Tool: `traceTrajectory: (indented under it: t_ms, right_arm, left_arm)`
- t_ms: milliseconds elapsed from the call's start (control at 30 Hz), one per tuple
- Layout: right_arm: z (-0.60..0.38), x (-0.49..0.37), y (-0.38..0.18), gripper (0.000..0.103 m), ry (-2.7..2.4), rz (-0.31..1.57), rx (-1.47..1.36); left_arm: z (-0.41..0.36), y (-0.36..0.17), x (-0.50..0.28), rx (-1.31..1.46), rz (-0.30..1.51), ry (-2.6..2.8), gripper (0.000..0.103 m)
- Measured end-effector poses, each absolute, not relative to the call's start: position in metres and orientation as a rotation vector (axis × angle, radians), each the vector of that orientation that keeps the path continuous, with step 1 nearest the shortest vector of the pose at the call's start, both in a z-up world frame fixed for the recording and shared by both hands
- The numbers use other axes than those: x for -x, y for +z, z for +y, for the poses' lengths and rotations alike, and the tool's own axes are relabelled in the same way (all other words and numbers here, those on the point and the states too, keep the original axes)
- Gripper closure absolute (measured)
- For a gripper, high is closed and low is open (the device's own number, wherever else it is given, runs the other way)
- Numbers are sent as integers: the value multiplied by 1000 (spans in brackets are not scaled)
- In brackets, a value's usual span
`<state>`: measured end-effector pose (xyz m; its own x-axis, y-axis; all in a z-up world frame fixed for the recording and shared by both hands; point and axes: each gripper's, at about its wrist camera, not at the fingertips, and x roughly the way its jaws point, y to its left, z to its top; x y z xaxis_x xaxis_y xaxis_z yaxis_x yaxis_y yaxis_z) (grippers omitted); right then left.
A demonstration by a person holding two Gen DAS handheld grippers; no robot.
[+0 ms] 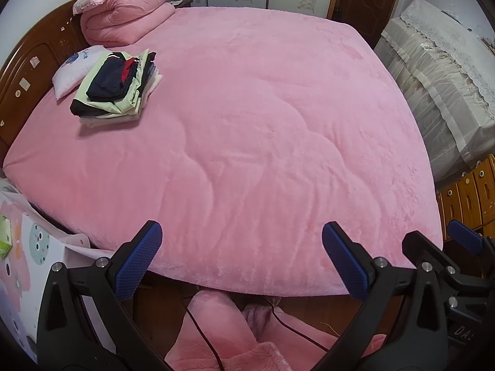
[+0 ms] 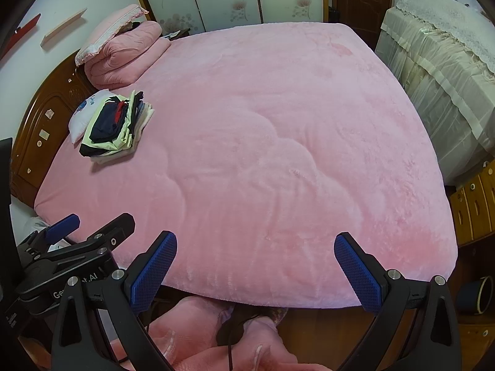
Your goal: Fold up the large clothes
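A stack of folded clothes [image 1: 116, 88] [image 2: 116, 128], dark navy with red on top of pale green and white pieces, lies on the pink bed [image 1: 247, 130] [image 2: 263, 142] at its far left, near the headboard. My left gripper [image 1: 241, 259] hangs over the bed's near edge, jaws wide open, nothing between its blue pads. My right gripper [image 2: 255, 267] is also wide open and empty over the same edge. Each gripper shows at the side of the other's view: the right gripper [image 1: 464, 241] and the left gripper [image 2: 62, 225].
A folded pink quilt [image 1: 126, 15] with a pillow on it sits at the bed's far left corner, a small white pillow [image 1: 69, 71] beside the stack. A cloth-covered cabinet [image 1: 439, 71] stands right of the bed. Pink-clad legs and a black cable [image 1: 216, 324] are below me.
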<state>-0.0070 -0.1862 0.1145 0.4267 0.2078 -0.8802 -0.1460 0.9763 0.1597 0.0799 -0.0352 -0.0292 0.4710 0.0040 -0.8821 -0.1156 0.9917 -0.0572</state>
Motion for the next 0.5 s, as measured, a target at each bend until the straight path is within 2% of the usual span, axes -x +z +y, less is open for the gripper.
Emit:
traceTrajectory:
  t_ms: [500]
  right_arm:
    - [-190,4,114,0,220,1114,-61]
  left_arm:
    - [-39,-29,-81,110,1078,75,1]
